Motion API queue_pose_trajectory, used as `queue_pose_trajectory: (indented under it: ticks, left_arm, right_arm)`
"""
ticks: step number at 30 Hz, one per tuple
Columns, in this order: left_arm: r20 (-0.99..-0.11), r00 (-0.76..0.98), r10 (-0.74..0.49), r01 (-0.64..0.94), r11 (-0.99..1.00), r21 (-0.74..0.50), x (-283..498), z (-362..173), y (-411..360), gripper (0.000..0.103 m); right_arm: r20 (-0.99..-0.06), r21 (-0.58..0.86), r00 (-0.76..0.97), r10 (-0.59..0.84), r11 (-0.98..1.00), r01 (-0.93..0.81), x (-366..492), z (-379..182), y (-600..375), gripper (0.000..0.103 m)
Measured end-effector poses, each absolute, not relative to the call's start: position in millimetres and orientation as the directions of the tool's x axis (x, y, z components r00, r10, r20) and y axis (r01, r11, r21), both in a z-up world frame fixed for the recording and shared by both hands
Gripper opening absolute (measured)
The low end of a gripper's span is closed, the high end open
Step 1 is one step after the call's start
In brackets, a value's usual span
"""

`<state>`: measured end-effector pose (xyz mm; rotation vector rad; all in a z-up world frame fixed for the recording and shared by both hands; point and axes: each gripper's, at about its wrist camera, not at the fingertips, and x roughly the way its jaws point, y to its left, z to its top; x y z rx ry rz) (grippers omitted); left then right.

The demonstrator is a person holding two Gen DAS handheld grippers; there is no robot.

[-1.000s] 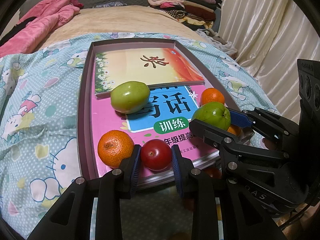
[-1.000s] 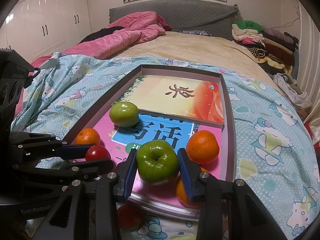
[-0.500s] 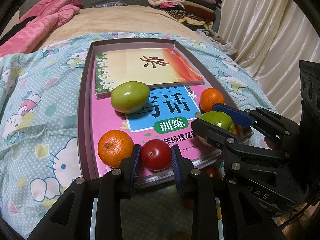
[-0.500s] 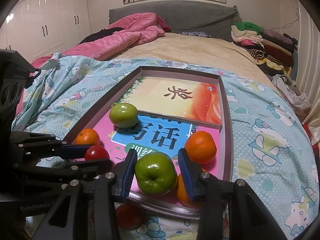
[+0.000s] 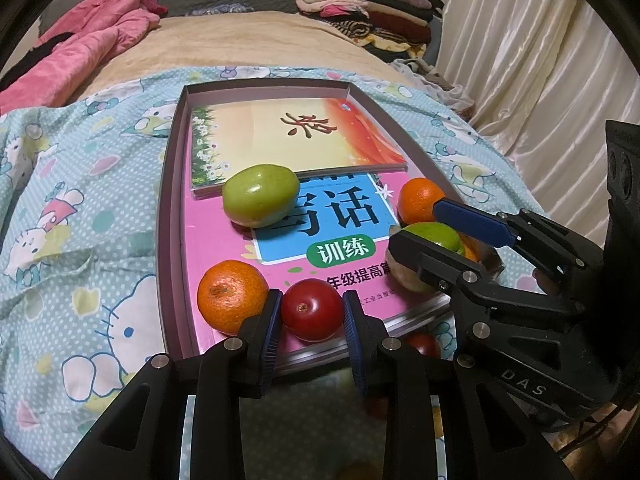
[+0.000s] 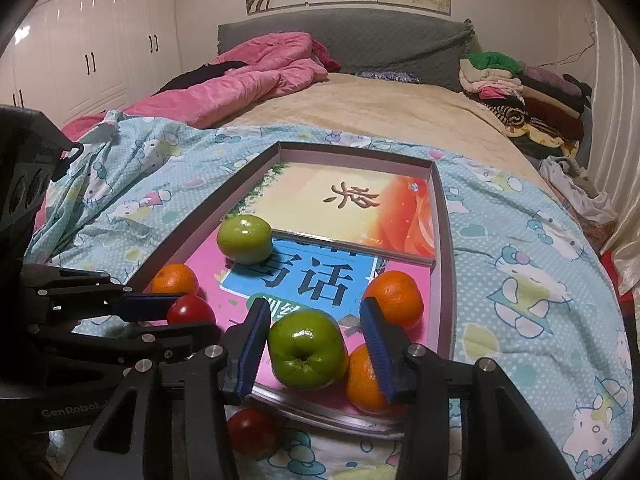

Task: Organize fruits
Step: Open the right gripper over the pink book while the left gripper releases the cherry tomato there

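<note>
Left gripper (image 5: 311, 316) clamps a red fruit (image 5: 312, 309). Right gripper (image 6: 314, 338), marked "DAS", has just been opening, jaws apart around a green apple (image 6: 306, 354). At 12 o'clock, a pink book (image 5: 340, 236) reads "训练".

A shallow tray (image 6: 443, 264) lies on the bed (image 6: 360, 112), holding two books: the far book (image 6: 352, 208) overlaps the near book (image 6: 304, 280). On the near book, an apple (image 6: 245, 239) sits at the tray's far left, another apple (image 6: 307, 349) at its near edge, oranges (image 6: 394, 299) to the right. A tomato (image 6: 253, 432) lies outside, before the tray.
</note>
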<state>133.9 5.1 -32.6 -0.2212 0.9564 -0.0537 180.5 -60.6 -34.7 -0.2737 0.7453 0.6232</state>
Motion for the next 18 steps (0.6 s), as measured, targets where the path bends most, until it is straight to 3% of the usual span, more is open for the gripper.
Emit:
queue_pose_trajectory:
  ticks: [18]
  left_arm:
    - [-0.781,0.604,-0.158,-0.045,0.972,-0.231,128.9,-22.9,7.0,0.037]
  right_arm:
    - [-0.694,0.027,0.564,0.448,0.799,-0.601,185.0,-32.2,-66.2,0.056]
